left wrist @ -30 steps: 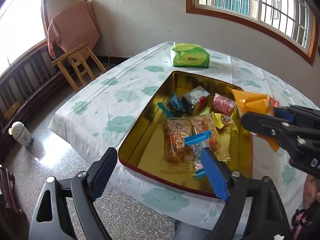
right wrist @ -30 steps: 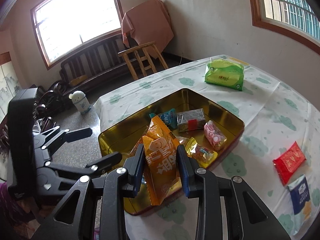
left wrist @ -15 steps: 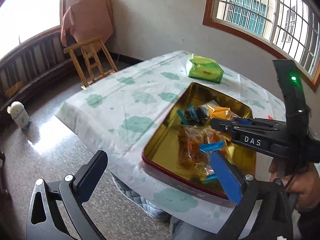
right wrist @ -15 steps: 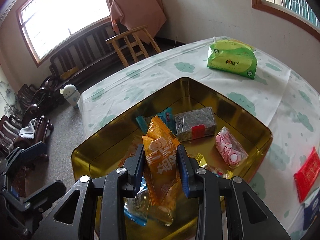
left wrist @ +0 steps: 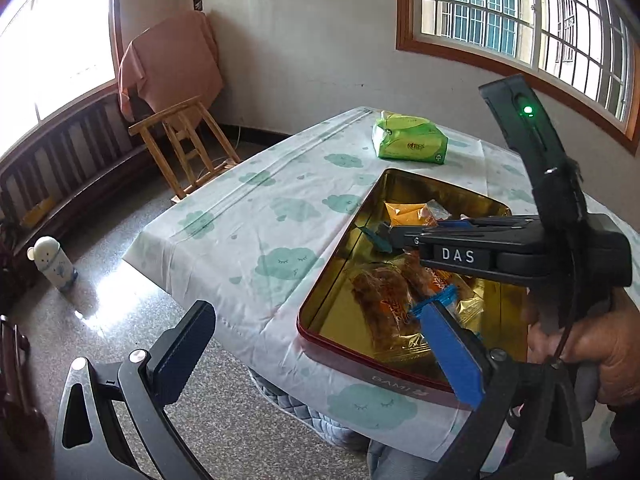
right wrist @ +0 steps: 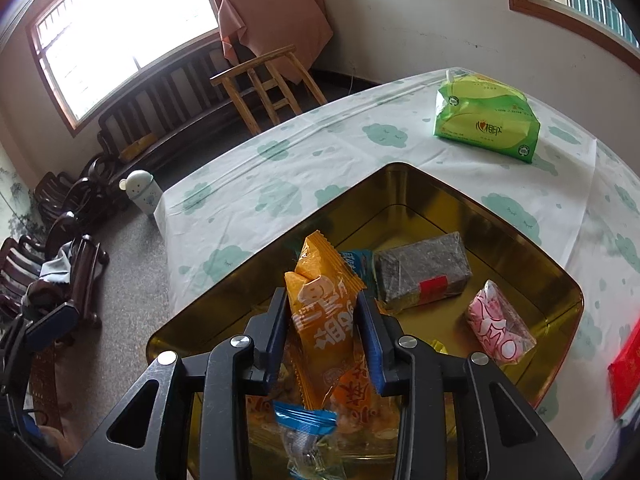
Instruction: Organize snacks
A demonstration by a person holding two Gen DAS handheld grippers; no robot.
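My right gripper (right wrist: 325, 320) is shut on an orange snack packet (right wrist: 322, 320) and holds it low over the gold tin tray (right wrist: 400, 184); it also shows in the left wrist view (left wrist: 386, 236) with the packet (left wrist: 408, 216). In the tray lie a grey block snack (right wrist: 422, 276), a pink packet (right wrist: 500, 332), a blue-ended packet (right wrist: 306, 432) and orange snack packs (left wrist: 384, 300). My left gripper (left wrist: 316, 352) is open and empty, hanging off the table's near edge in front of the tray (left wrist: 332, 268).
A green tissue pack (right wrist: 488, 120) lies on the cloud-print tablecloth (right wrist: 280, 184) behind the tray. A red packet (right wrist: 626, 376) lies right of the tray. A wooden chair (left wrist: 188, 144), a bench and a white bottle (left wrist: 52, 264) stand on the floor to the left.
My right gripper moved forward and down over the tray with the orange packet. My left gripper drew back and away from the table.
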